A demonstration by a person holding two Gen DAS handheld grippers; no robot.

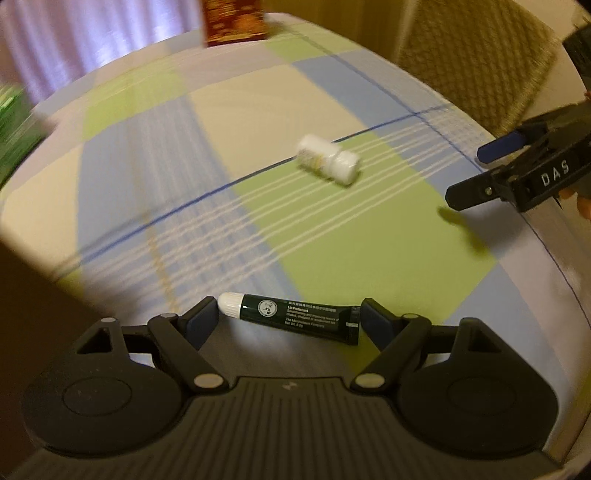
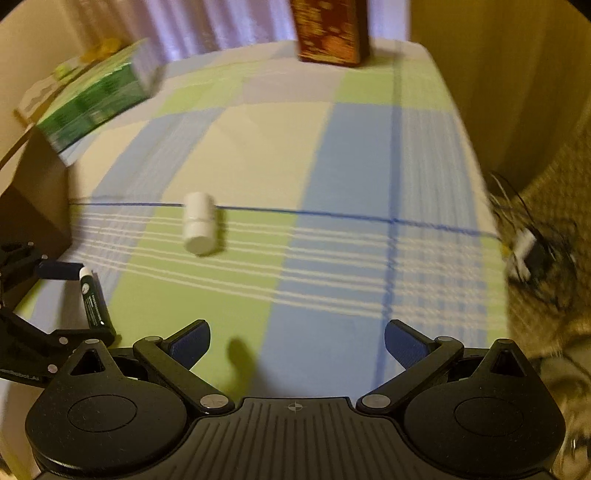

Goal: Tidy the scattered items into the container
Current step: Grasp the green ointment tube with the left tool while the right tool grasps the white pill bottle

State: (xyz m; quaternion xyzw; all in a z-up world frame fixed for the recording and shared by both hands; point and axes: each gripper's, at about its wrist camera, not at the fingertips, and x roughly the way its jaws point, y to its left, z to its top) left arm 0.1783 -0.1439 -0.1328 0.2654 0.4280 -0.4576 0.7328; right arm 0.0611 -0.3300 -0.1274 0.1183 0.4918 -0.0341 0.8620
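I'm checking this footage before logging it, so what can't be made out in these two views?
- White bottle: label unreadable, motion blur, both views.
- Green box: print smeared in right view; cut by left view's edge.
- Red-brown box: top cropped, both views.
- Lip balm tube between the left tongs: whether the pads touch it is unclear.

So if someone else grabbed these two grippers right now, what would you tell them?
Left gripper: the dark lip balm tube lies lengthwise between its fingers, ends at or near the pads; grip not certain.
Right gripper: open, empty, over the checked cloth.
White bottle: lying on its side mid-table, untouched.
Container: possibly the brown box at the left edge; can't confirm.
Done: nothing visibly put away.
Left: the tube, then the bottle.
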